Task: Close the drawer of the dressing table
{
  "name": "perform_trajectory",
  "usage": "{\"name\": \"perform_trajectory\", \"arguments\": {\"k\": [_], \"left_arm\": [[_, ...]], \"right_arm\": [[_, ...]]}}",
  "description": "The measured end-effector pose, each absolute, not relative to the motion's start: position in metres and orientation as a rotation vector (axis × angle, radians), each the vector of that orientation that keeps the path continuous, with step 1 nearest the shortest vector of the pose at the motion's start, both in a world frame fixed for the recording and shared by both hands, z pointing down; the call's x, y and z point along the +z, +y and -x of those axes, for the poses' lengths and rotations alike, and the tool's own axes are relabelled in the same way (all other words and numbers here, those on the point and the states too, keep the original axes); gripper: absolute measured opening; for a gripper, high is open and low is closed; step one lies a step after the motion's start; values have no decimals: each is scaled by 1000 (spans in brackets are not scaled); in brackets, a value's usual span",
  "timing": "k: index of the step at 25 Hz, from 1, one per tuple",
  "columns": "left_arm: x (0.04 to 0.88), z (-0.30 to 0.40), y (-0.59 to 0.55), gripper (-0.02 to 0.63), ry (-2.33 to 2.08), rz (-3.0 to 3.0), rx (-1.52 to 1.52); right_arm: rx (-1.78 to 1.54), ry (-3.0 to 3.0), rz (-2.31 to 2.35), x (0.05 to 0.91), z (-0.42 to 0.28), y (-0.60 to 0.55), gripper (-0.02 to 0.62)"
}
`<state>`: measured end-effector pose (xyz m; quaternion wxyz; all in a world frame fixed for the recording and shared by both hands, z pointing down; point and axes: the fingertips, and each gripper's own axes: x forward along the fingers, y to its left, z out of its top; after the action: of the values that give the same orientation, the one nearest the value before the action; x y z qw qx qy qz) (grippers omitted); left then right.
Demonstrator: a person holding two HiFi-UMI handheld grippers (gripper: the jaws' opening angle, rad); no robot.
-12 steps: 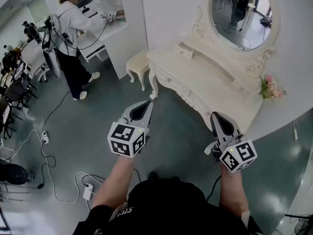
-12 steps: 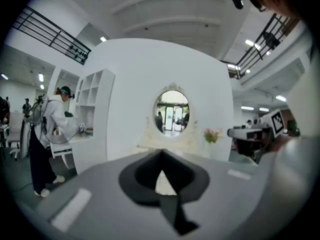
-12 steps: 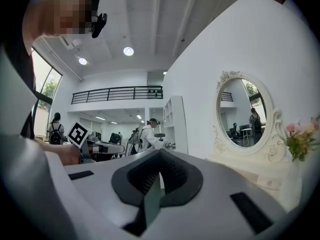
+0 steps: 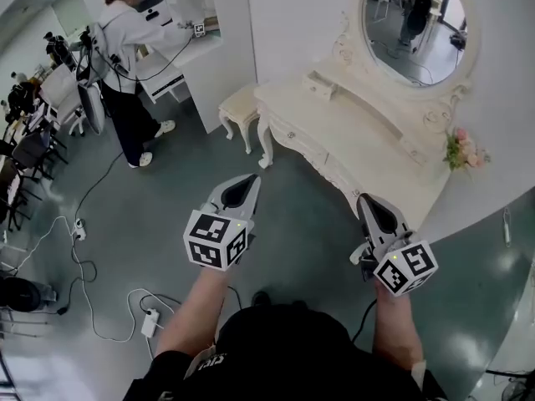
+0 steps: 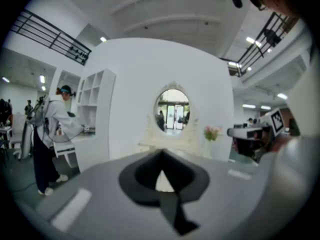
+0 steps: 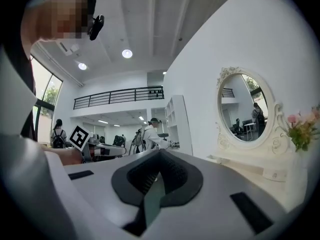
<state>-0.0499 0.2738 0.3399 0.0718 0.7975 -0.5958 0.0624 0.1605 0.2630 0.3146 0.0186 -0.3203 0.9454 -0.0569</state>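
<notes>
A cream dressing table [image 4: 368, 132] with an oval mirror [image 4: 414, 23] stands against the white wall. A small upper drawer [image 4: 319, 84] on its top sticks out at the left end. The long front drawers [image 4: 294, 138] look flush. My left gripper [image 4: 247, 182] is shut and empty, held over the floor in front of the table's left end. My right gripper [image 4: 366, 200] is shut and empty, close to the table's front edge without touching it. The table [image 5: 165, 141] shows straight ahead in the left gripper view and the table [image 6: 250, 161] at the right in the right gripper view.
A cream stool [image 4: 236, 107] stands left of the table. Pink flowers [image 4: 461, 150] sit at its right end. A person [image 4: 125, 65] works at a white desk [image 4: 163, 78] at the far left. Cables and a power strip [image 4: 150, 326] lie on the grey floor.
</notes>
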Motion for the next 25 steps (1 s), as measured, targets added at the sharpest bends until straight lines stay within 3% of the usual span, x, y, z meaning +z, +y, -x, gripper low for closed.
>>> {"name": "perform_trajectory", "arguments": {"k": [14, 25], "left_arm": [[347, -10, 288, 9, -1743, -2401, 181], [359, -15, 280, 9, -1745, -2376, 202]], "right_arm": [[-186, 2938, 1040, 327, -224, 291, -6], [-242, 2986, 946, 342, -206, 279, -6]]}}
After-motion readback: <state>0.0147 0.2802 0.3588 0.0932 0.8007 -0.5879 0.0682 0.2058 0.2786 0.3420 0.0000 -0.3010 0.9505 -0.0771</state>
